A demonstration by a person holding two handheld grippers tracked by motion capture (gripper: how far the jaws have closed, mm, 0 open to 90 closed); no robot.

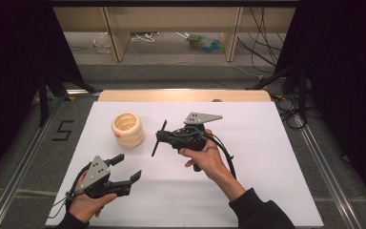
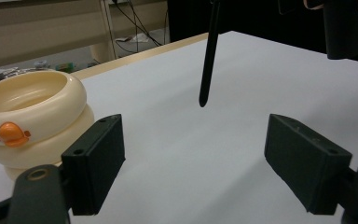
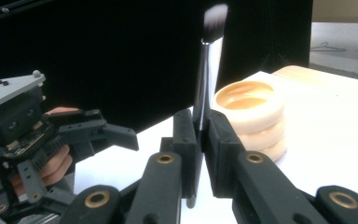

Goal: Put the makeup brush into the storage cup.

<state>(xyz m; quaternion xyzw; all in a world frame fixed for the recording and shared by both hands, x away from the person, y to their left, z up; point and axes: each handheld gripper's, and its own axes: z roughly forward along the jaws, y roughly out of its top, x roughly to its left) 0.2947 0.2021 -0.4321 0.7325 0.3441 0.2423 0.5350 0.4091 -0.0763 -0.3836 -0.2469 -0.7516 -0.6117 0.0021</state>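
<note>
Brush (image 3: 204,88) sits upright, clamped by my right gripper (image 3: 201,135) jaws, while my left gripper (image 1: 126,171) jaws gape wide, empty.

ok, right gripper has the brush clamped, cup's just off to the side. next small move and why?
Probably carry the right gripper over the cream holder and line the makeup brush up above its open mouth. The brush is pinched upright between the shut jaws, handle tip hanging clear of the table, and the left gripper sits open, apart.
</note>
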